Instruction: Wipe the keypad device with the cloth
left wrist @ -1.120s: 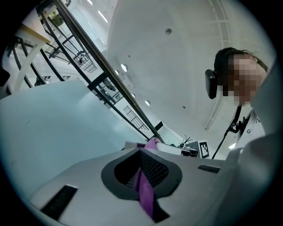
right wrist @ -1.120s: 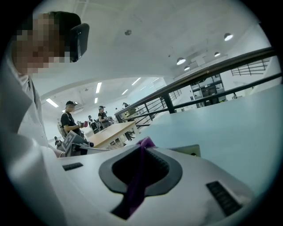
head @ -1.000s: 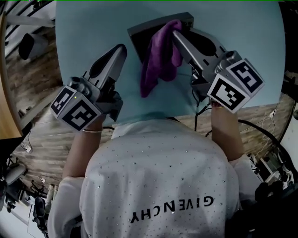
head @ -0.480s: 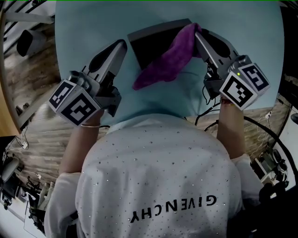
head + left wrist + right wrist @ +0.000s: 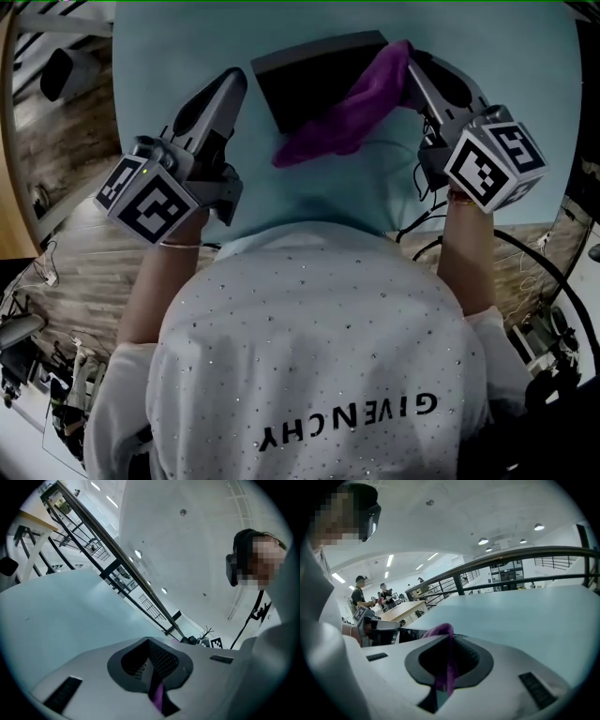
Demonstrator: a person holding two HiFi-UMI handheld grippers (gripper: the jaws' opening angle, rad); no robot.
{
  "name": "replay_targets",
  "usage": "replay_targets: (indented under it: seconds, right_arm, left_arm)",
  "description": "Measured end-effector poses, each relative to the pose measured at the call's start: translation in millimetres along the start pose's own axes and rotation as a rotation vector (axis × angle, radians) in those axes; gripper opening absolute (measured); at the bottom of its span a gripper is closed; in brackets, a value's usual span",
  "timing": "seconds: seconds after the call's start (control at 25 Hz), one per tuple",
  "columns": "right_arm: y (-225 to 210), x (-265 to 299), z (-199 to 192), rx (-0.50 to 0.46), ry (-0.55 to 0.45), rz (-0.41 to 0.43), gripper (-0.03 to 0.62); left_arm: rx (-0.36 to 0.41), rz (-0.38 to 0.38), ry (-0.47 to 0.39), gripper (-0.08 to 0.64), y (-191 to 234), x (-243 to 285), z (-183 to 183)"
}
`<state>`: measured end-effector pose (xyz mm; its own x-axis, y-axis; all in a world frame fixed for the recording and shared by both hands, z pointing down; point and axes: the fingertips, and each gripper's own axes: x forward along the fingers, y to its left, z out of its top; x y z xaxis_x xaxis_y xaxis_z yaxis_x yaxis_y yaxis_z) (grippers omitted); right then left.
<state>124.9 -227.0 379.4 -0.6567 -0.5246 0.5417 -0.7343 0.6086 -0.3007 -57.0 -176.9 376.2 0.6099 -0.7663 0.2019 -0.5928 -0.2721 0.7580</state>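
my left gripper [image 5: 232, 84] hangs over the pale blue table [image 5: 159, 56], jaws pressed together with nothing between them, just left of the dark keypad device [image 5: 305, 80]. the purple cloth [image 5: 342, 122] drapes from the device's right corner down onto the table toward me. my right gripper [image 5: 407, 58] pinches the cloth's upper end, jaws clamped on it, beside the device's right edge.

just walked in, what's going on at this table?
A person holds a gripper in each hand. The right tongs are shut on a purple cloth, which drapes over the right side of the dark keypad device and down onto the light-blue table. The left tongs are shut on nothing, off to the device's left and apart from it.
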Motion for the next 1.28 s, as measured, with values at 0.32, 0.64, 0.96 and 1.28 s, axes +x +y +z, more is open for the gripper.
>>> replay_targets:
  seconds: [0.32, 0.64, 0.96, 1.28]
  right_arm:
    - [65.5, 6.0, 16.7, -0.048, 0.007, 0.255, 0.023]
    - [155.3, 49.6, -8.5, -0.076, 0.132, 0.463, 0.023]
    - [154.4, 57.0, -13.0, -0.049, 0.148, 0.449, 0.023]
    - [114.3, 44.8, -12.1, -0.022, 0.135, 0.298, 0.023]
  left_arm:
    - [-0.005, 0.037, -0.058, -0.006, -7.9, -9.1, 2.6]
    - [0.100, 0.068, -0.023, -0.006, -6.1, -18.6, -7.2]
    - [0.046, 0.055, -0.016, -0.006, -9.9, -15.6, -12.3]
    - [0.104, 0.042, 0.018, -0.006, -9.1, -18.6, -14.9]
